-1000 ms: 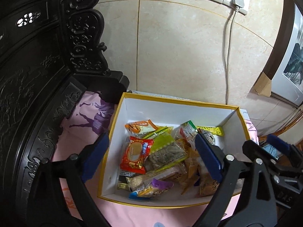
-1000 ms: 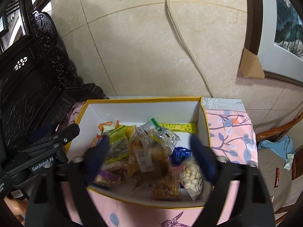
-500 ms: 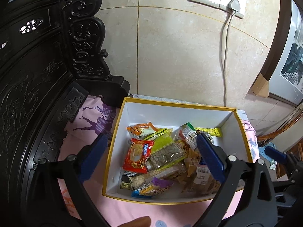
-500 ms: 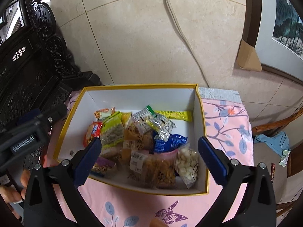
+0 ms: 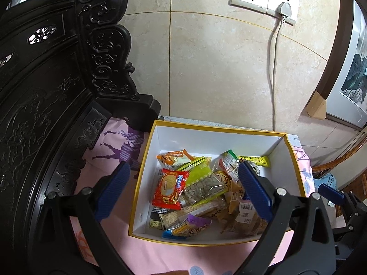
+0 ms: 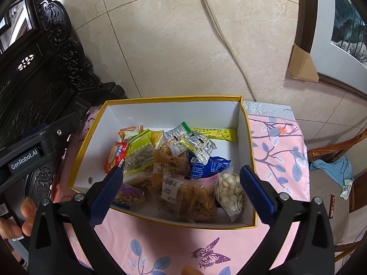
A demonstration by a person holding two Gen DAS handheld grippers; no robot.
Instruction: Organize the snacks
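Observation:
A white box with a yellow rim (image 5: 146,151) (image 6: 246,123) sits on a pink cloth and holds several snack packets. Among them are a red round-cake packet (image 5: 169,189) (image 6: 114,155), a green seed packet (image 5: 201,183) (image 6: 140,151), a yellow bar (image 6: 215,134), a blue packet (image 6: 208,167), a bag of white balls (image 6: 229,192) and a clear bag of brown snacks (image 6: 192,197). My left gripper (image 5: 183,183) is open and empty above the box's near left side. My right gripper (image 6: 181,181) is open and empty above the box's near edge.
A dark carved wooden chair (image 5: 45,91) (image 6: 45,68) stands left of the box. A tiled wall with a socket and white cable (image 5: 275,57) is behind. The pink floral cloth (image 6: 275,151) extends right. A wooden chair with blue cloth (image 6: 332,167) stands at far right.
Both grippers have drawn back and up from the box, so more of it shows. The clear bag of brown snacks now lies in the box's near part.

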